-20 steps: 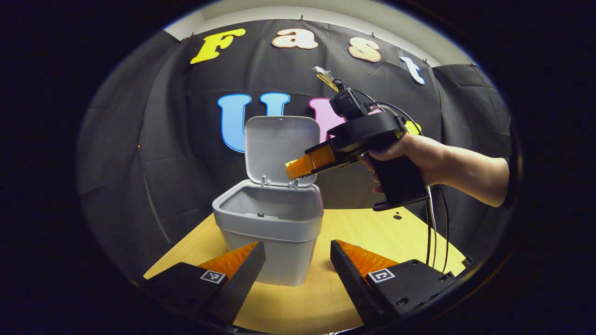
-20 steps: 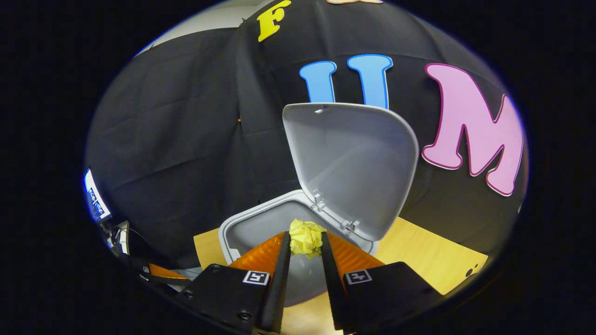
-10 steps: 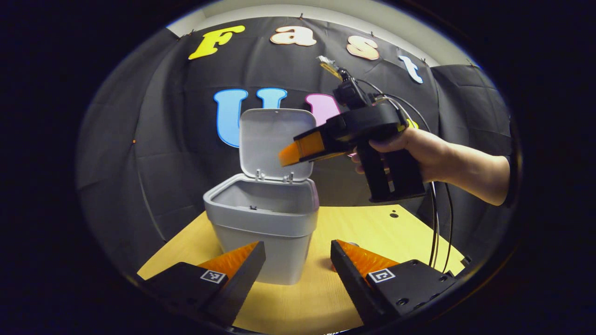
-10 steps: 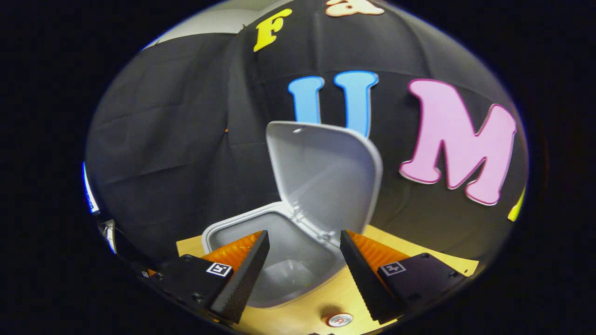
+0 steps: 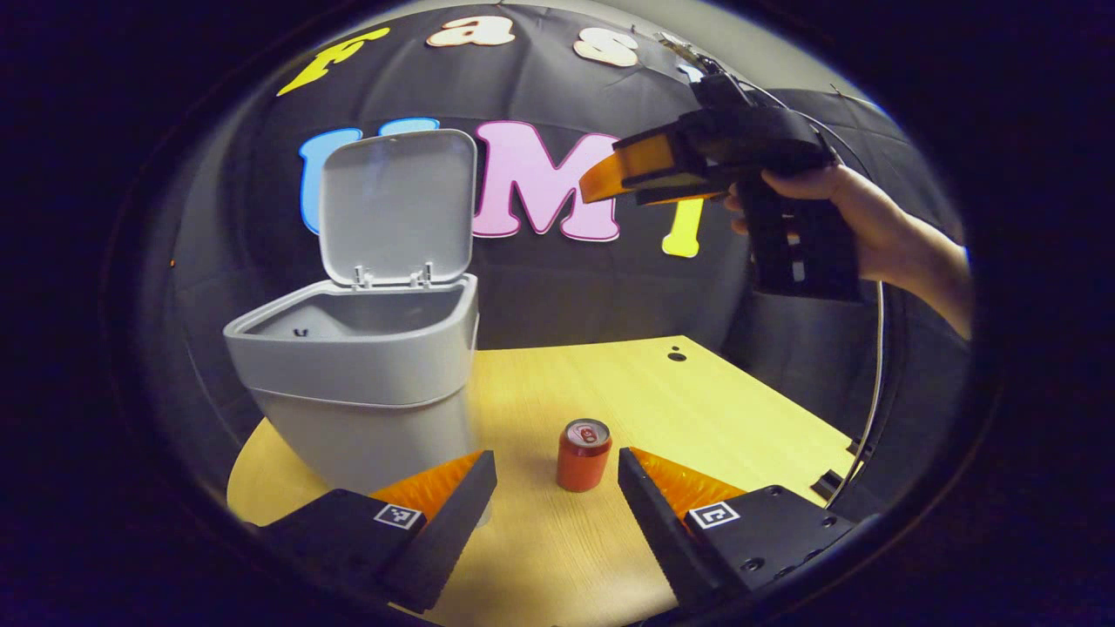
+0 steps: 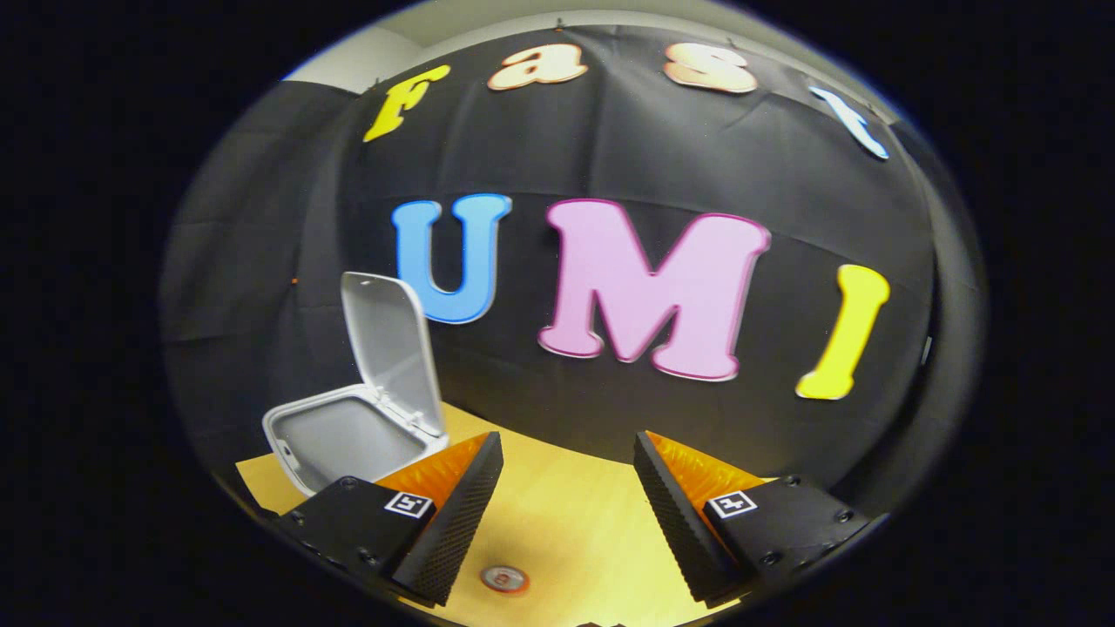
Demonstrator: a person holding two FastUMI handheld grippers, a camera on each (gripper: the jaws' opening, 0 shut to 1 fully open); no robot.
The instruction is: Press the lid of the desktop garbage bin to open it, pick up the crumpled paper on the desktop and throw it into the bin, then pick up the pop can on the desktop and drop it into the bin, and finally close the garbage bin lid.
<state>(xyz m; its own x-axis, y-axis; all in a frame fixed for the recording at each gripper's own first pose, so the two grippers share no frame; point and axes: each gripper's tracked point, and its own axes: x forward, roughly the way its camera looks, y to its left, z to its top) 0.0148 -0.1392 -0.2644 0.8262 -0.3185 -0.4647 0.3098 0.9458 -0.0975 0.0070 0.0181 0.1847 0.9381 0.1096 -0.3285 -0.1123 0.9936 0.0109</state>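
While spread wide with nothing between the fingers, left gripper point(image 5: 556, 488) hangs low over pale wooden tabletop point(image 5: 714, 409), framing small red pop can point(image 5: 584, 455) standing upright a little ahead, nearer the right-hand finger but touching neither. Just left of the can: grey plastic desktop garbage bin point(image 5: 361, 374), hinged lid point(image 5: 396, 205) up and leaning back against the black cloth wall; inside of the bin too shadowed to tell what lies there. High on the right of the left gripper view, held well above the table in a bare hand point(image 5: 841, 205): right gripper point(image 5: 601, 178), side-on, its opening not readable from there. From the right gripper view, same tool point(image 6: 566, 514) plainly wide apart and gripping nothing, aimed at the cloth wall, bin point(image 6: 335, 435) with raised lid point(image 6: 388, 344) off to its left, can point(image 6: 504, 578) seen top-down on the tabletop point(image 6: 566, 505) below, near the left-hand finger. Crumpled paper not made out anywhere on the wood.
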